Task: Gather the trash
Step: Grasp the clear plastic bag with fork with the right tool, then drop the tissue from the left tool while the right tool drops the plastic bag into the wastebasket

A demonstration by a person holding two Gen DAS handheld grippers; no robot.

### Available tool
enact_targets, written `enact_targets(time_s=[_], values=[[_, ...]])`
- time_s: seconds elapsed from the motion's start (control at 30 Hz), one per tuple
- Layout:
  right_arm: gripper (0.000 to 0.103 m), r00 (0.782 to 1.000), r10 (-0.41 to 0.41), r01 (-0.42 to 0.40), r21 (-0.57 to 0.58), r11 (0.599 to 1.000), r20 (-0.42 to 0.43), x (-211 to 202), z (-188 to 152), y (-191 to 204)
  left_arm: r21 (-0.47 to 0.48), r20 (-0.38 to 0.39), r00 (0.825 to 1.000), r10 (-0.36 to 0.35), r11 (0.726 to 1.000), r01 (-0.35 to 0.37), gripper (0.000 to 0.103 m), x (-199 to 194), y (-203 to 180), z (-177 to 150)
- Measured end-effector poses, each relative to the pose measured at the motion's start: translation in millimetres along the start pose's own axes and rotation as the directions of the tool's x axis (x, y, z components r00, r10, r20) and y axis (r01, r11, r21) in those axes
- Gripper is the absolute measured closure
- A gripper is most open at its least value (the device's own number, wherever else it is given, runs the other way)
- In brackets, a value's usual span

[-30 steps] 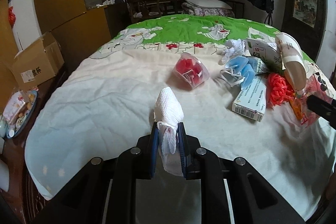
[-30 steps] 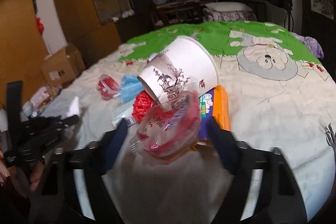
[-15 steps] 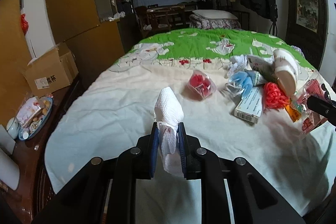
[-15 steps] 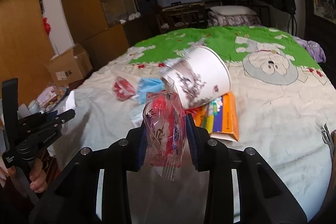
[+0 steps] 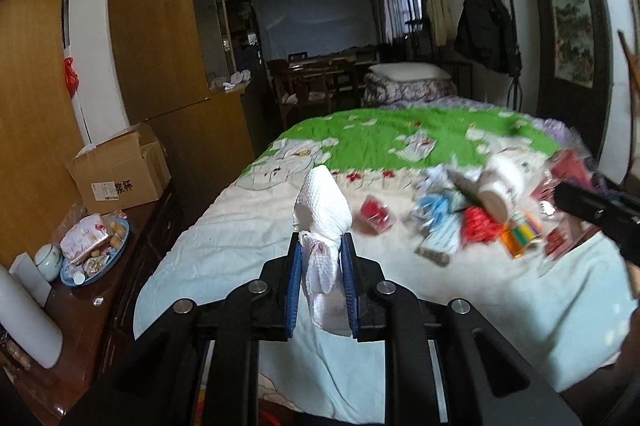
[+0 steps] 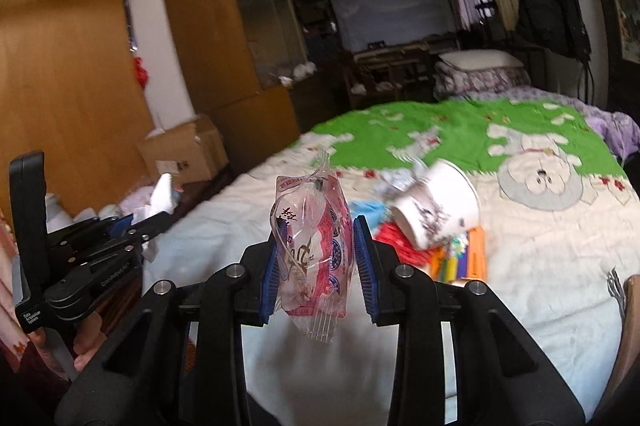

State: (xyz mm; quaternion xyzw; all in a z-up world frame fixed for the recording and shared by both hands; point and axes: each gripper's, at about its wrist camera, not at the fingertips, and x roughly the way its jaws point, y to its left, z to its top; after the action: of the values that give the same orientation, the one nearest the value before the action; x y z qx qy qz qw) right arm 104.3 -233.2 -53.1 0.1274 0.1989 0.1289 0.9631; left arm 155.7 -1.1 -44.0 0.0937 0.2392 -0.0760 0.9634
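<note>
1. Trash in hand: a crumpled white tissue [image 5: 322, 210] sits clamped in the left gripper [image 5: 320, 258]; a clear pink-printed wrapper [image 6: 312, 246] is pinched in the right gripper [image 6: 316, 258], whose jaws have just been closing on it.
2. Both pieces hang clear of the bed [image 5: 224, 246] — lifted, not yet binned; no bin is visible.
3. Remaining on the quilt: paper cup [image 6: 438, 210], red packet [image 5: 376, 212], blue masks [image 5: 432, 206], boxes.
4. Pose: both grippers point forward and slightly down, side by side — the left one shows at the right view's left edge.
</note>
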Motion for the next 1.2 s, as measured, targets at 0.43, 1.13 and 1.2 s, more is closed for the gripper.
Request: enact_targets(time_s=[0.43,1.13,1.2], values=[[0.068,0.984,0.178,-0.177,-0.06,0.982,0.012,-40,-2,59,-0.154,-0.178,0.983,0.039,0.986,-0.067,0.082,-60,89,-68],[0.067,0.81,0.364,-0.441,-0.067,0.895,-0.46,85,-87,181,-0.332,-0.473,0.866,0.163,0.878,-0.346,0.007,-25,226,-191],[0.066,0.775,0.373,-0.468,-0.067,0.881,-0.511,101,-98,197,-0.348,-0.472,0.863,0.181,0.861,-0.371,0.006,-27,239,-196]])
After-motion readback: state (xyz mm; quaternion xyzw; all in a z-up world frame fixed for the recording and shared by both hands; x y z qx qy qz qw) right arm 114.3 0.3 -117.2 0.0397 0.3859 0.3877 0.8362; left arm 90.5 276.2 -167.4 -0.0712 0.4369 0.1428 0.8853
